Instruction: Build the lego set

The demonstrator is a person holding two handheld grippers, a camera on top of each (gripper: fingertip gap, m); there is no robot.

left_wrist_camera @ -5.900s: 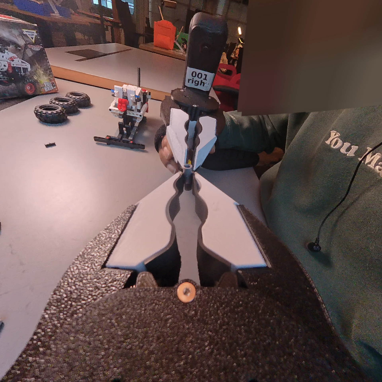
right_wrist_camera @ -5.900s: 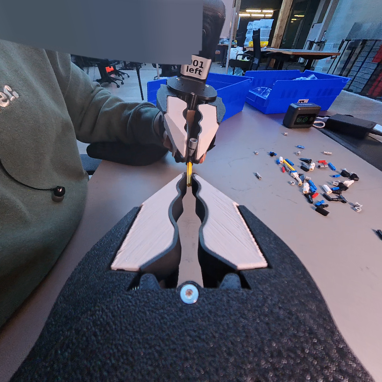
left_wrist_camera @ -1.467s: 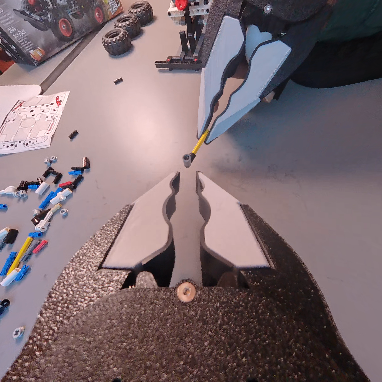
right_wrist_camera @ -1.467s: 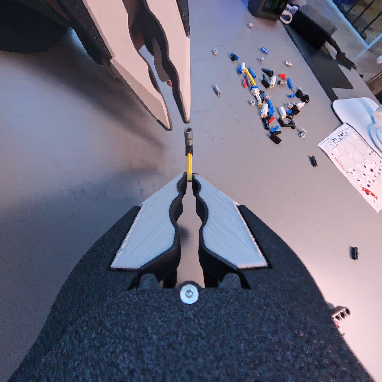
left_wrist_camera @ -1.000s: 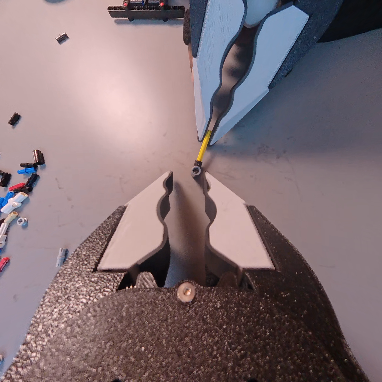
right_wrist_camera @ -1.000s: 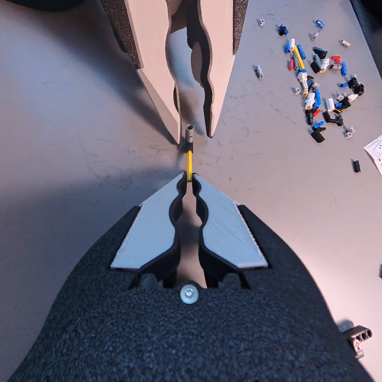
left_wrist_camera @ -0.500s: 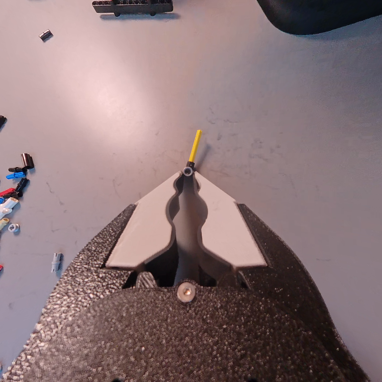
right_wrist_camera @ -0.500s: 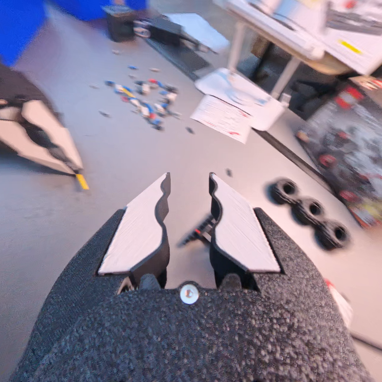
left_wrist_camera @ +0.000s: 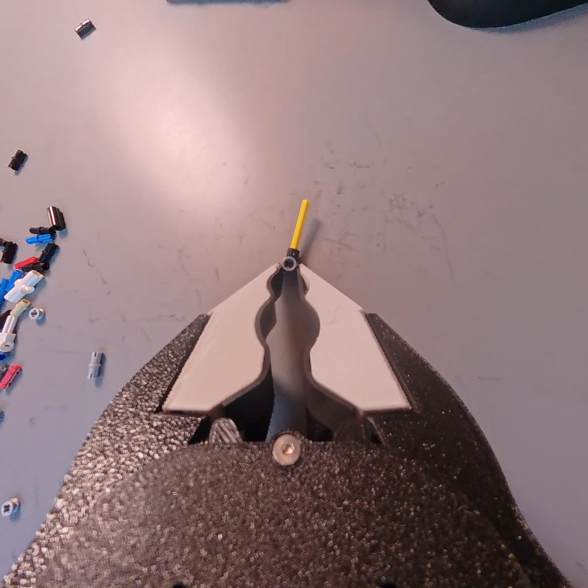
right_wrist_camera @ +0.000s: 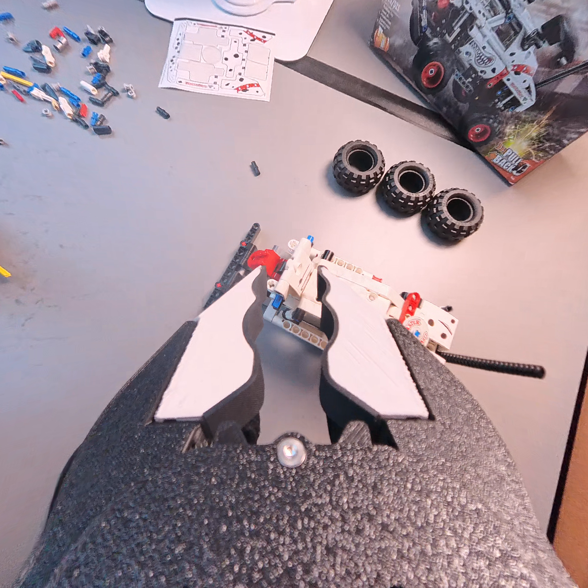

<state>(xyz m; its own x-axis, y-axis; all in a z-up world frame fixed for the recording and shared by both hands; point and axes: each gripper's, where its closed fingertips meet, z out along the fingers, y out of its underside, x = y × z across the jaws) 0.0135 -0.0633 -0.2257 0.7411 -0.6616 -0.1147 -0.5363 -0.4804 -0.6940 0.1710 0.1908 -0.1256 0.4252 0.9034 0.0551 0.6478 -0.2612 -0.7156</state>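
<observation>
On the grey tabletop (right_wrist_camera: 159, 197), the right claw (right_wrist_camera: 289, 273) gaped wide and empty over the white model (right_wrist_camera: 318, 286) near three tyres (right_wrist_camera: 409, 187). The left claw (left_wrist_camera: 289, 266) pinched the yellow axle (left_wrist_camera: 300, 225) by its grey connector (left_wrist_camera: 289, 263).

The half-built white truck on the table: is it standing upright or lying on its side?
Lying tipped over. The half-built truck rests flat on the table, its black antenna pointing sideways along the surface, not up.

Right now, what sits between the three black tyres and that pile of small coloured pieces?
In the right wrist view, one small black pin lies between the tyres and the pile; otherwise bare grey table.
</observation>
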